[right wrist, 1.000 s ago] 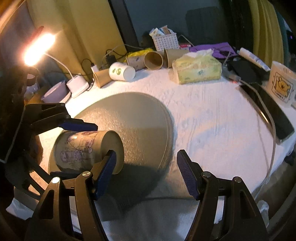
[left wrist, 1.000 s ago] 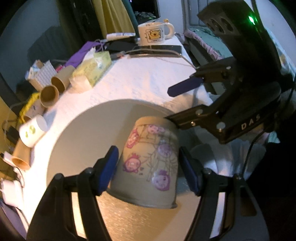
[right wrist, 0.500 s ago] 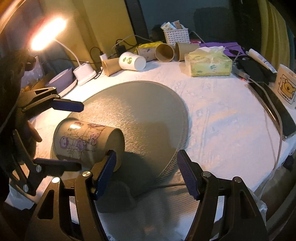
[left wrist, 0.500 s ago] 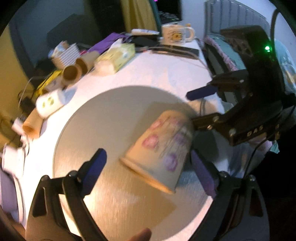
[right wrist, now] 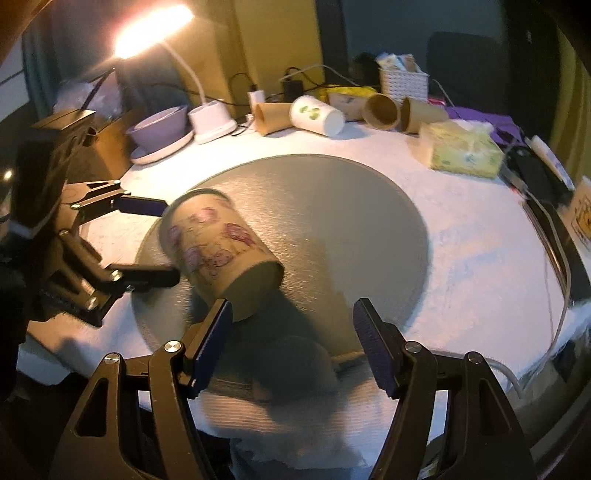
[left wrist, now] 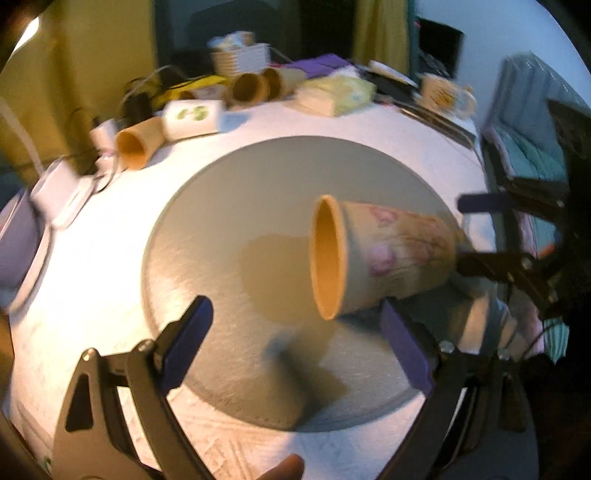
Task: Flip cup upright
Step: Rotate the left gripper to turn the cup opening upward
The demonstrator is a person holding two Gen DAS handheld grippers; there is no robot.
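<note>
A paper cup point(left wrist: 384, 254) with pink flower prints lies tipped on its side over the round grey mat point(left wrist: 236, 206), its open mouth facing left in the left wrist view. My left gripper point(left wrist: 295, 339) is open, its right finger just under the cup. In the right wrist view the cup point(right wrist: 218, 251) is tilted with its mouth toward me. My right gripper point(right wrist: 291, 343) is open, its left finger near the cup's rim. The left gripper point(right wrist: 147, 240) also shows there, jaws apart beside the cup's base.
Several paper cups point(right wrist: 317, 114) lie at the table's far edge, with a tissue pack point(right wrist: 461, 151), a white basket point(right wrist: 402, 81), a lit lamp point(right wrist: 155, 29), a bowl point(right wrist: 159, 125) and a mug point(left wrist: 443, 92). Cables and a tablet point(right wrist: 554, 236) lie along the right edge.
The left gripper has opened and swung around. The cup has tipped from upside down onto its side, mouth now showing. The right gripper has stayed open.
</note>
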